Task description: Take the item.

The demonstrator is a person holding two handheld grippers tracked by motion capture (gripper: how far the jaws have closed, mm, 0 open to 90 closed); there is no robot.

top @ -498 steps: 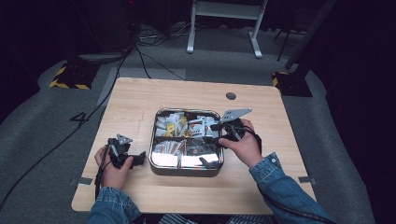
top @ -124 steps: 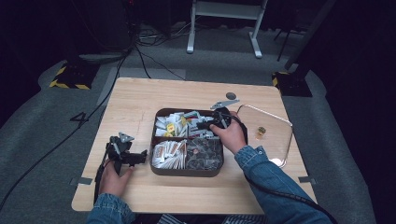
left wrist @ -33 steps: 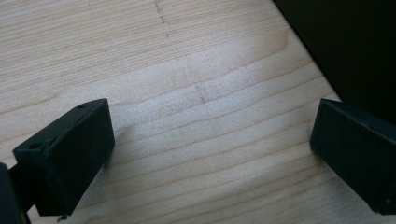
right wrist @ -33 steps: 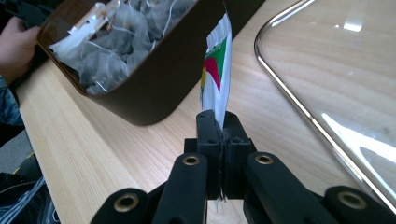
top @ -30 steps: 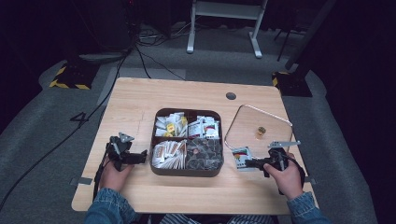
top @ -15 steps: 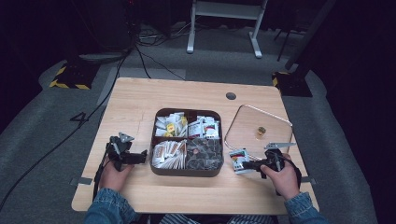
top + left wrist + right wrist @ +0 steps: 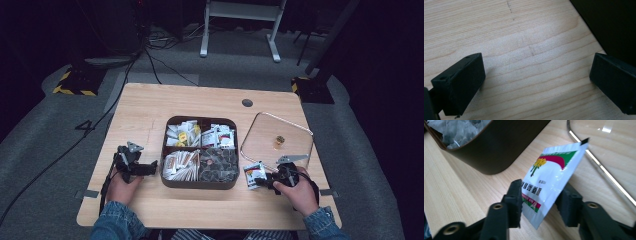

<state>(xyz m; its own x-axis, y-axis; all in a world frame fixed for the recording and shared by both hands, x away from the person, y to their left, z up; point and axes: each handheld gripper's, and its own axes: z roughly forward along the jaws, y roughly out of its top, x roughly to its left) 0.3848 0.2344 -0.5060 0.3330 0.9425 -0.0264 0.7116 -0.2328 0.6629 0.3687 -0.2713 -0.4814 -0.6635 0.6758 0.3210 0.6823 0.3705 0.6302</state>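
Note:
A dark compartmented box (image 7: pixel 200 184) of sachets and packets sits mid-table. A white packet with green and red print (image 7: pixel 254 174) (image 7: pixel 554 170) leans tilted on the wood just right of the box. It stands between the jaws of my right gripper (image 7: pixel 262 181) (image 7: pixel 541 202). Those jaws have just been opening and are apart, no longer pressing the packet. Left of the box, my left gripper (image 7: pixel 152 167) (image 7: pixel 536 82) rests low over bare wood, jaws wide open with nothing between them.
The box's glass lid (image 7: pixel 295 152) (image 7: pixel 599 165) lies flat on the table to the right, its knob (image 7: pixel 279 141) up, just beyond the packet. A round cable hole (image 7: pixel 247 103) is near the far edge. The box's wall (image 7: pixel 499 150) is close to the right gripper.
The right gripper's jaws have parted around the packet, and the packet has dropped slightly toward the table. The left hand has stayed put.

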